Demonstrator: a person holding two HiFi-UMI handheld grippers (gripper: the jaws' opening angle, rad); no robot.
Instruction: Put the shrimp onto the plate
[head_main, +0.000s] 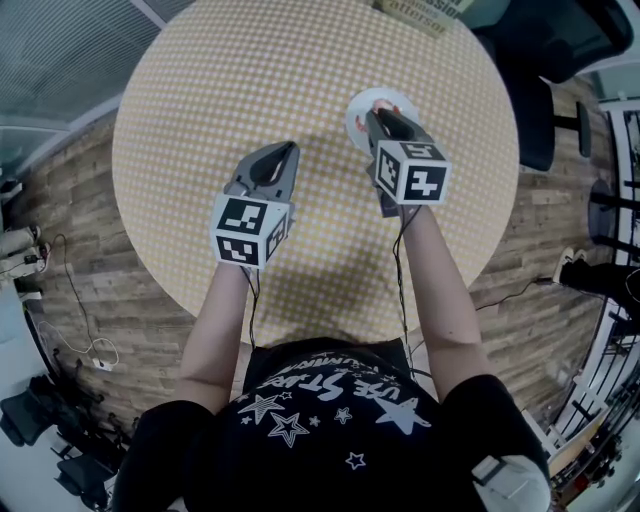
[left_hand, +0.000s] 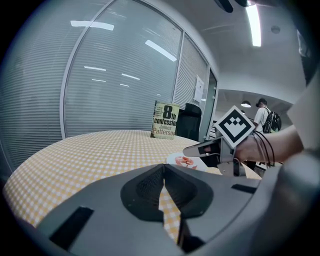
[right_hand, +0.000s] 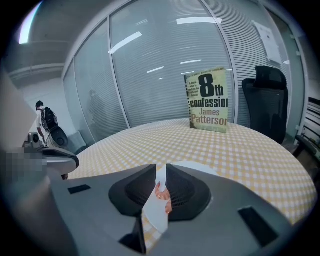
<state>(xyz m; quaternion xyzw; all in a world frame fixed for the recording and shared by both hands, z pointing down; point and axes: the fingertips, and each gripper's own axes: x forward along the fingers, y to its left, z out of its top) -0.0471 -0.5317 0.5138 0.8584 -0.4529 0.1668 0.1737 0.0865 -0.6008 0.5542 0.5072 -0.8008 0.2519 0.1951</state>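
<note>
Pink shows in the narrow gap between the jaws of the right gripper (right_hand: 160, 167): the shrimp (right_hand: 161, 192), with white plate (right_hand: 199, 167) behind it. The jaws stand slightly apart. From the left gripper view the shrimp appears to lie on the plate just beneath those tips rather than hang between them, so the placing looks all but done. The left gripper (left_hand: 163, 169) has its jaws pressed together on nothing, off to the side of the plate and above the checked table (head_main: 250, 80).

The likely trouble lies in the pull-away. If the shrimp is soft or tacky, it could cling to one pad and be lifted or dragged over the rim when the right gripper rises, especially with so little gap. A sideways exit could also catch the plate and slide it on the cloth. Opening wider and lifting straight up would seem safer. Beyond the jaws, at the table's far edge, a book (right_hand: 207, 102) stands well clear.
</note>
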